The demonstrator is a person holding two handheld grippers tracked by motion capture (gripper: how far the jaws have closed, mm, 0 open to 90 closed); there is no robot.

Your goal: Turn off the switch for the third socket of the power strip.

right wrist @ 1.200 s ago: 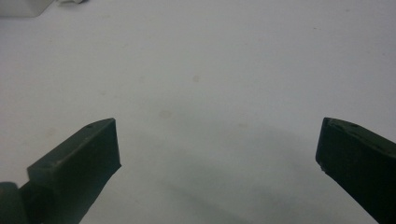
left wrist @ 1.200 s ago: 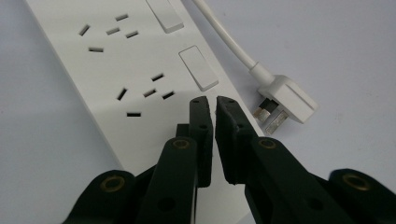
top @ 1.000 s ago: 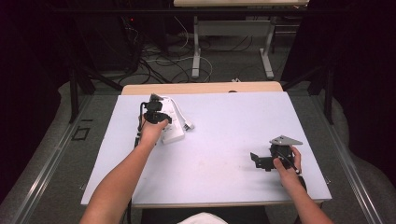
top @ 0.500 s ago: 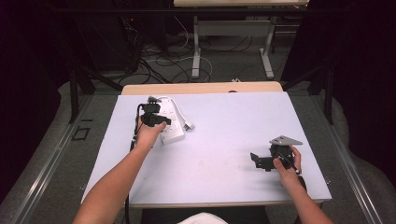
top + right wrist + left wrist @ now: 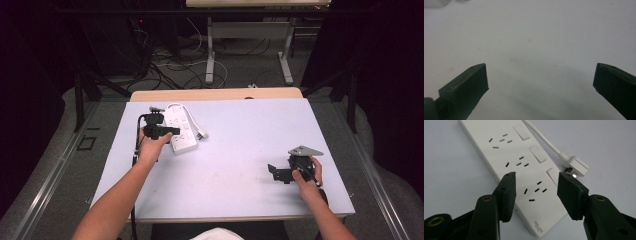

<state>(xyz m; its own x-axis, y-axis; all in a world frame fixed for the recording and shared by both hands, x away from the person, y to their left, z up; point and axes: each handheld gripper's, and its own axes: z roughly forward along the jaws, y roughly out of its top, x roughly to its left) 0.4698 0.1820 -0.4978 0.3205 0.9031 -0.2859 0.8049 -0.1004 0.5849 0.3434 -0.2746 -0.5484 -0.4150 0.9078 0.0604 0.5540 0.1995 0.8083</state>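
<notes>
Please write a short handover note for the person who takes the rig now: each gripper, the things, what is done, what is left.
Left hand-held gripper: open, jaws on either side of the white plastic power strip, not closed on it.
Right hand-held gripper: open, low over the bare pale table, holding nothing.
The strip lies at the table's far left; its white plug lies beside it, unplugged.
Done: approach. Left, probably: grasp the strip.

Even overhead light brightens the counter (image 5: pixel 240 150); the surroundings stay dark. The right claw (image 5: pixel 540 82) looks soft and blurred, casting a faint shadow.
</notes>
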